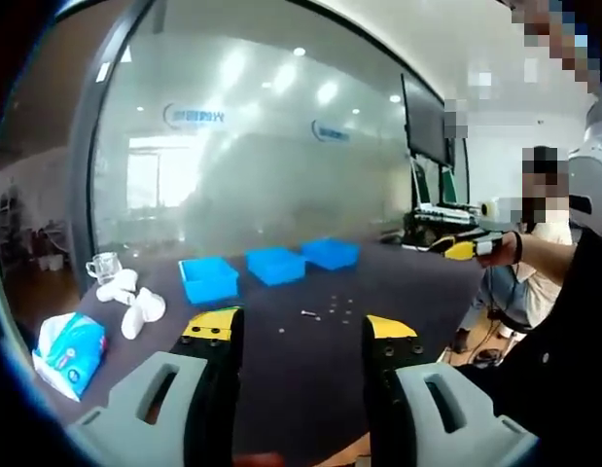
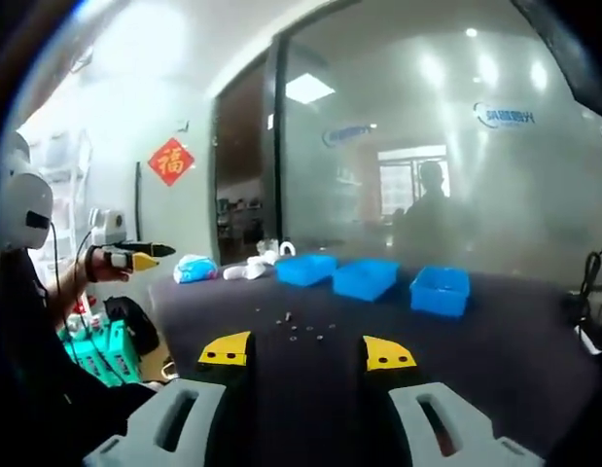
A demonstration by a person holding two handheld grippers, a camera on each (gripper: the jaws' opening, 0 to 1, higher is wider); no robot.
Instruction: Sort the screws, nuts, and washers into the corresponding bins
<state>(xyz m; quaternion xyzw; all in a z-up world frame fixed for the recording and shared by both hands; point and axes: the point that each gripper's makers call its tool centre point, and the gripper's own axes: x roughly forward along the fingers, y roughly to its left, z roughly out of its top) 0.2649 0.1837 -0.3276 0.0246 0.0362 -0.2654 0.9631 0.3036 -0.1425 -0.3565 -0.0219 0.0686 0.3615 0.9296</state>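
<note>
In the left gripper view the left hand-held gripper (image 1: 301,336) is held above the near edge of the dark table (image 1: 407,282), jaws apart and holding nothing; the small hardware (image 1: 325,309) lies scattered straight ahead of it, between the jaw tips and a row of three blue bins (image 1: 274,266) further back; one longer piece, likely a screw (image 1: 309,313), lies roughly crosswise to the jaws, and the rest are specks too small to count or sort by kind; at the left end of the table sit a clear cup (image 1: 103,265), some white objects (image 1: 135,302) and a blue-and-white packet (image 1: 69,352). In the right gripper view the right hand-held gripper (image 2: 307,352) is likewise spread and empty, with the same scatter of parts (image 2: 302,328) ahead of it and slightly left, and three bins (image 2: 367,277) behind; both grippers seem about equally near, so either could reach first, though that is a judgement.
</note>
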